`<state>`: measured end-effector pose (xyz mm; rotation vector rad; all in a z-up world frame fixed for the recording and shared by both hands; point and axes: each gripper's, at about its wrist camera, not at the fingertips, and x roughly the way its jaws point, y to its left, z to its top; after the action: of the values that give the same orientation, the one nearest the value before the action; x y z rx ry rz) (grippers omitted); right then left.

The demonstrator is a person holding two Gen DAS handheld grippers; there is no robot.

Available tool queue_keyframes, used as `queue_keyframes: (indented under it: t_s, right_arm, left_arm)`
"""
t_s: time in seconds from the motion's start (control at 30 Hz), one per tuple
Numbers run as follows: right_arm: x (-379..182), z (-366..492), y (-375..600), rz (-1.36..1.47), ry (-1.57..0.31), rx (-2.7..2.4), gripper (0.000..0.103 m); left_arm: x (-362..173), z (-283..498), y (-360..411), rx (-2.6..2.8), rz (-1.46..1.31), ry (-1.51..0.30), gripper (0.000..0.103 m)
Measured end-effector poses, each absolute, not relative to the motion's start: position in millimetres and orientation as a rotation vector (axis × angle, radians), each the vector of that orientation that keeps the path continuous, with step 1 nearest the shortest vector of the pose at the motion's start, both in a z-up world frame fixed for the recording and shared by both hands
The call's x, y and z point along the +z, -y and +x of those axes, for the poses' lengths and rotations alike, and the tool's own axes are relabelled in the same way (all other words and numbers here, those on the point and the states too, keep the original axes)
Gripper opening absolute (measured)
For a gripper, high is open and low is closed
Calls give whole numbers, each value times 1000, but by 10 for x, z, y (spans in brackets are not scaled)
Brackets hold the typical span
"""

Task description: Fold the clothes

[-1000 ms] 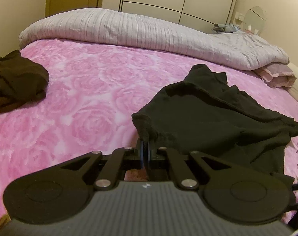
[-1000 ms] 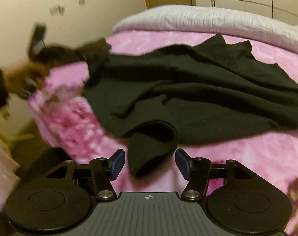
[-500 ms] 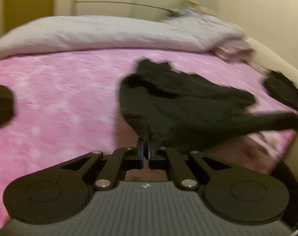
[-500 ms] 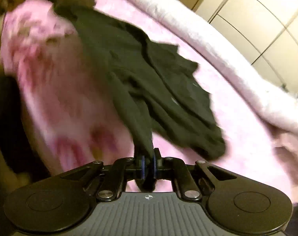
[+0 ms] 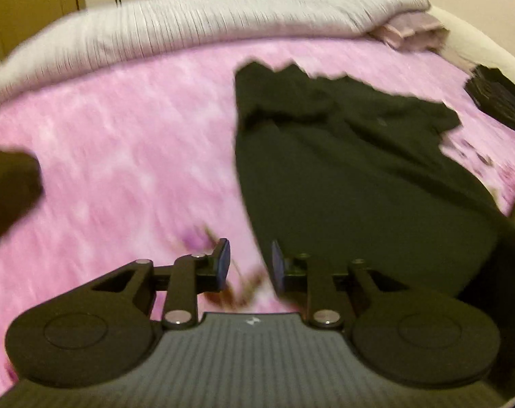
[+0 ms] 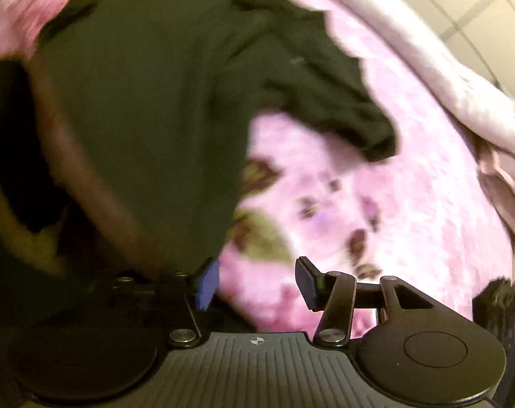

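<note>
A black garment (image 5: 342, 170) lies spread out on the pink rose-patterned bedspread (image 5: 121, 136), with its hem toward me and a sleeve out to the right. My left gripper (image 5: 250, 265) hovers just off the garment's near left corner; its jaws are opening and only bedspread shows between them. In the right wrist view the same black garment (image 6: 155, 85) fills the upper left, and its edge hangs by the left fingertip (image 6: 208, 284). My right gripper (image 6: 257, 284) is also opening, with only pink bedspread (image 6: 393, 204) between its fingers.
A rumpled grey-white duvet (image 5: 189, 34) runs along the far side of the bed, with a pinkish pillow (image 5: 410, 30) at its right end. A dark brown garment (image 5: 9, 183) lies at the left and a black folded item (image 5: 495, 98) at the right edge.
Half a second ago both grippers were shut on the garment's ends and pulled it taut. Both have since let go, and the garment lies flatter on the bed.
</note>
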<state>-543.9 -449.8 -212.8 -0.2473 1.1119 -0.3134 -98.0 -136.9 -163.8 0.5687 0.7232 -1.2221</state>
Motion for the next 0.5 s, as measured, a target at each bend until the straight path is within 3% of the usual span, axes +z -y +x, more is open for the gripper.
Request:
queue_keyframes:
  t_s: [0.13,0.27,0.5]
  right_arm:
    - [-1909,-5229,5097,-92,-935,-396,56]
    - [-1902,-4995,5791,120,-805,-453,60]
    - [-2097,-4727,6740,398,-683,-514,62]
  left_arm:
    - [-1547,-1126,2041,-1273,626,-555,49]
    - [-1642,-1473,2926,-1400,662,-452,61]
    - [-2207,-2330,4401,-1654,840,-271,63]
